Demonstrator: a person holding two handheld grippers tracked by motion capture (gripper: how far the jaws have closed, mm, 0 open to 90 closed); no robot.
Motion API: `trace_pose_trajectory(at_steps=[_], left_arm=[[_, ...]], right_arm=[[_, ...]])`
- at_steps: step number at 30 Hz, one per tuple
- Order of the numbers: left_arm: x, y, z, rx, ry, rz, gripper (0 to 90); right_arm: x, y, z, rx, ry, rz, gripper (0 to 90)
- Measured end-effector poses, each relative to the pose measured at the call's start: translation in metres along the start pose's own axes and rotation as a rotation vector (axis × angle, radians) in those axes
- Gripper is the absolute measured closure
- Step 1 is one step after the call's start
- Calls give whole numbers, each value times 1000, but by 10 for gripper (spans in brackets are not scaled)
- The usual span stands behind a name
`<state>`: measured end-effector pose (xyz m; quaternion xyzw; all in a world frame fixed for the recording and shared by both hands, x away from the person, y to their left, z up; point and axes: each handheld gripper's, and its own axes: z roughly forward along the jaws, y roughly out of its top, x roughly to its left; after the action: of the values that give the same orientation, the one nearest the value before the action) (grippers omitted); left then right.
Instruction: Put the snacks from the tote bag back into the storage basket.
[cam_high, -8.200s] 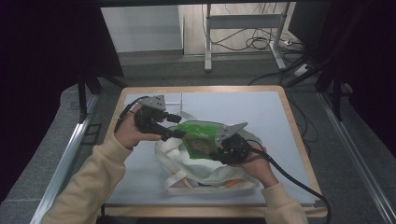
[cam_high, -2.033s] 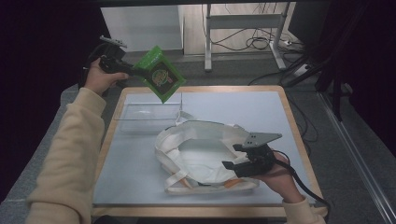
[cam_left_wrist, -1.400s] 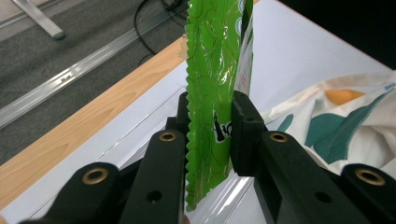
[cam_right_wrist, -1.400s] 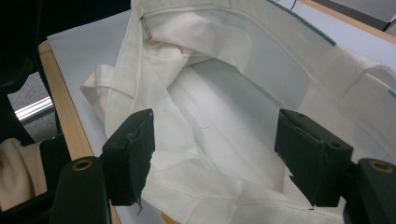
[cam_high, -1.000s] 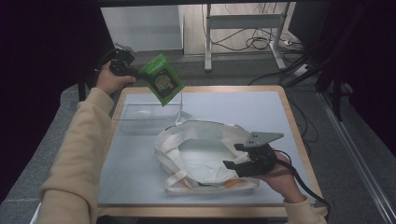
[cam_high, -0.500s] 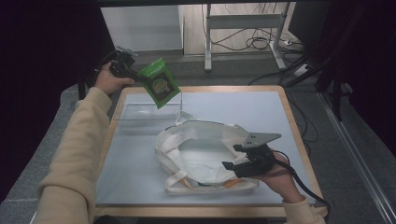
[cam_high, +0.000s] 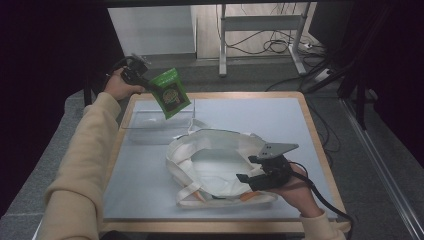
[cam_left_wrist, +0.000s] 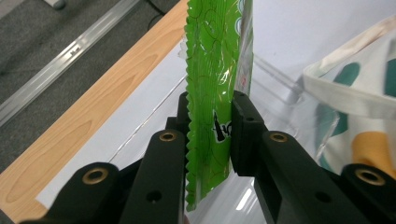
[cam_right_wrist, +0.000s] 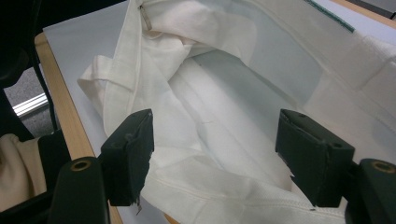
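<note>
A green snack packet (cam_high: 171, 93) hangs in the air over the table's far left corner, with my left gripper (cam_high: 151, 86) shut on its upper edge. In the left gripper view the packet (cam_left_wrist: 217, 56) stands edge-on between the two pads, and my left gripper (cam_left_wrist: 210, 116) pinches it flat. A white tote bag (cam_high: 180, 150) lies mouth-open in the middle of the table. At the bag's near right rim my right gripper (cam_high: 246, 168) is open. In the right gripper view its jaws stand wide apart over the bag's white lining (cam_right_wrist: 224, 116), with my right gripper (cam_right_wrist: 215, 140) pinching no fabric.
A clear plastic box (cam_high: 150, 122) sits on the pale blue mat at the far left, just beyond the bag and under the packet. The table has a wooden rim (cam_high: 320, 145). Grey floor, cables and a metal stand lie beyond the far edge.
My left hand has brought the packet slightly lower, toward the table's far left corner. The right gripper and the bag have stayed put.
</note>
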<state>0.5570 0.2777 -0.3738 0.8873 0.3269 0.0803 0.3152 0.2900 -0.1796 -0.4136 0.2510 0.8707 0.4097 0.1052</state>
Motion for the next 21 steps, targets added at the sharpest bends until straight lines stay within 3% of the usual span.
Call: trace_pose_trajectory(at_steps=[21], left_arm=[[-2, 4, 30, 101, 11, 70, 772]], right_arm=[[1, -1, 2, 8, 0, -5, 281]])
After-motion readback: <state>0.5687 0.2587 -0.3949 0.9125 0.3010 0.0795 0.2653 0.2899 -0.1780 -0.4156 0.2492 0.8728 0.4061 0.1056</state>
